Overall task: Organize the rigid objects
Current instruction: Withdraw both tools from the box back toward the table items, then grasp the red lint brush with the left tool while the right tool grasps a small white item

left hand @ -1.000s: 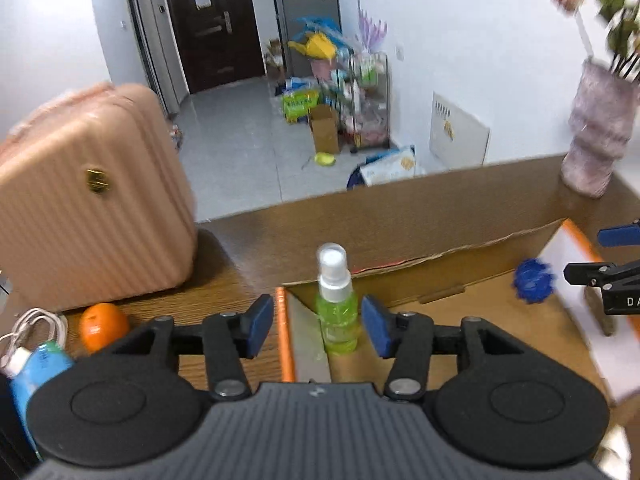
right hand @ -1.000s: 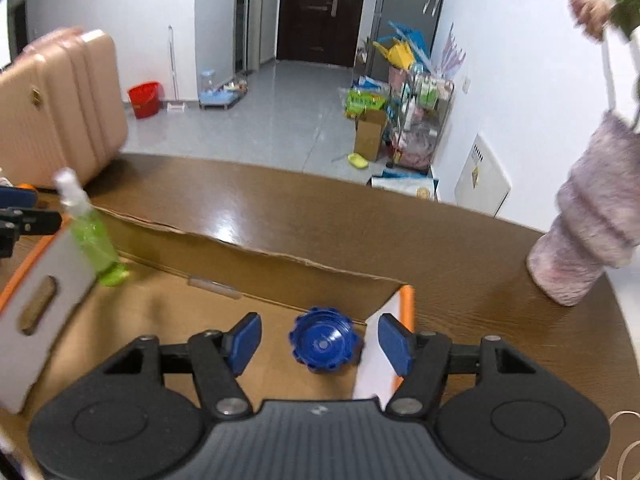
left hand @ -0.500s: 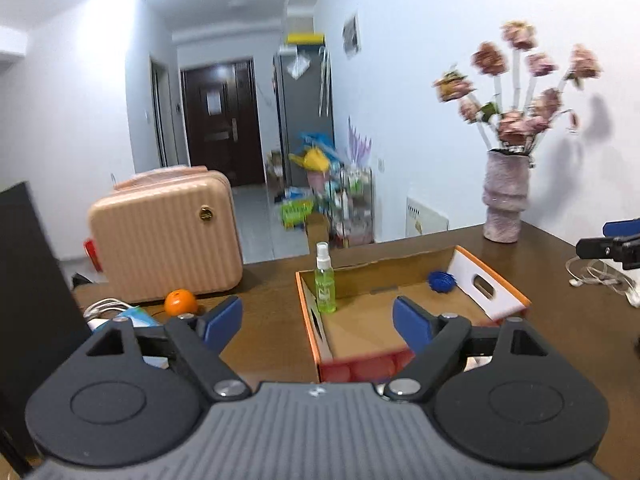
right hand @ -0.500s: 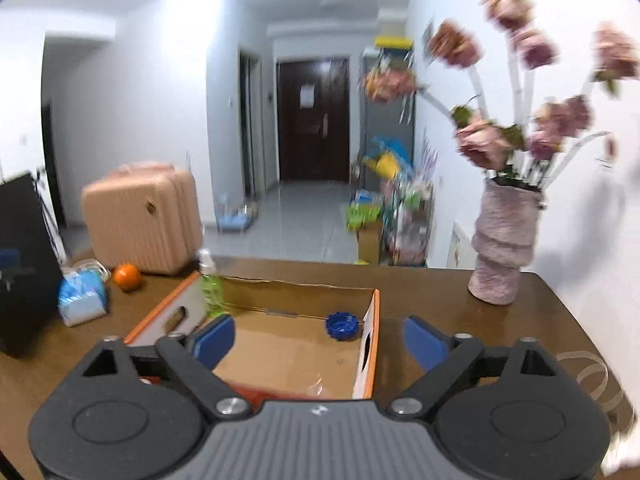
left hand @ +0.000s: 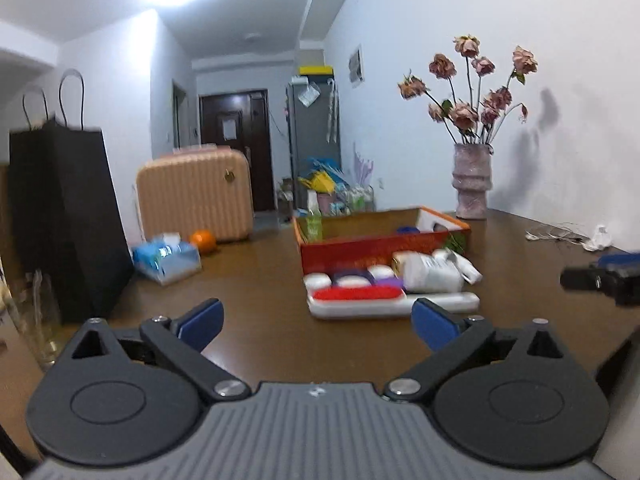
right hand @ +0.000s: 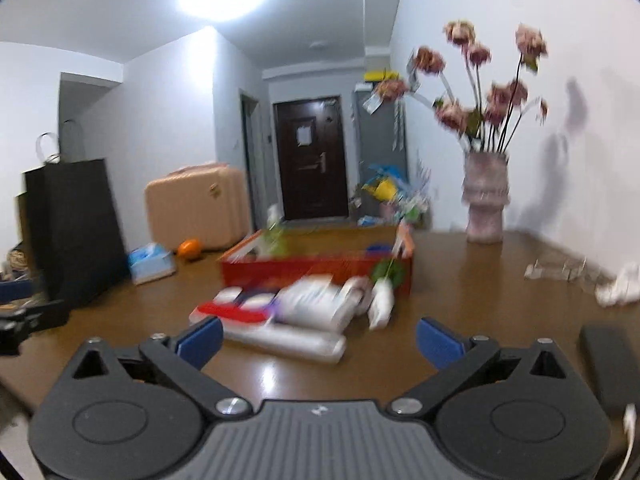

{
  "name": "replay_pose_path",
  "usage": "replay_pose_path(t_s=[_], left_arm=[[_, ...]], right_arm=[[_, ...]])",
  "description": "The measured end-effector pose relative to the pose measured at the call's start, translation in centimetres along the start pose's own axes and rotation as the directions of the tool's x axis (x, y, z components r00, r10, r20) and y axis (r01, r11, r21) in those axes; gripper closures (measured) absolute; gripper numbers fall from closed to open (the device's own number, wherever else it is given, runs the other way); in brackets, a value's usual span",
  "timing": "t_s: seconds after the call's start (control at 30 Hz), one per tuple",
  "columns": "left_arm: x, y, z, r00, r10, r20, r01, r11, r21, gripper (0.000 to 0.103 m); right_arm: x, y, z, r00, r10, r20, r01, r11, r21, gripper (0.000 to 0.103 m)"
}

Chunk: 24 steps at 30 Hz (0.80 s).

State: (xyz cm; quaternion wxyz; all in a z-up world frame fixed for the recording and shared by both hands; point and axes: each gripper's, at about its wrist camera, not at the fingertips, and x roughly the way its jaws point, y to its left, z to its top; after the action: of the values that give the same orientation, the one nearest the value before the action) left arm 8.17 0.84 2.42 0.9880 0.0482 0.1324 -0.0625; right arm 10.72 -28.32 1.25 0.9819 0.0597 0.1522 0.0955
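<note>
Both pairs of jaws stand wide apart and hold nothing: the left gripper and the right gripper each hang above bare brown table, well short of the clutter ahead. Nearest in front of them lies a heap of loose items just before the box: a long white case with a red-topped piece on it, small white tubs behind, and a white bottle on its side. The right view shows the same heap blurred, the bottle lying across it. Behind the heap and touching or nearly touching it stands the red box, open on top, with a green spray bottle upright in its far left corner and a blue cap low at its right end. Left of the box sit an orange, a tissue pack, a pink suitcase and a black bag. A vase of dried flowers stands beyond the box's right end, by the wall.
</note>
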Motion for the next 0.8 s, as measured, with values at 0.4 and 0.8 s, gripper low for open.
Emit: replay_pose_path(t_s=[0.4, 0.8], left_arm=[[5.4, -0.6, -1.3, 0.990, -0.096, -0.098, 0.090, 0.994, -0.063, 0.000], [19.7, 1.4, 2.0, 0.964, -0.044, -0.263, 0.023, 0.996, -0.082, 0.002]], right_arm=[[1.9, -1.6, -2.9, 0.997, 0.004, -0.075, 0.001, 0.997, 0.074, 0.018], [13.7, -4.9, -0.9, 0.980, -0.005, -0.198, 0.041, 0.983, 0.177, 0.053]])
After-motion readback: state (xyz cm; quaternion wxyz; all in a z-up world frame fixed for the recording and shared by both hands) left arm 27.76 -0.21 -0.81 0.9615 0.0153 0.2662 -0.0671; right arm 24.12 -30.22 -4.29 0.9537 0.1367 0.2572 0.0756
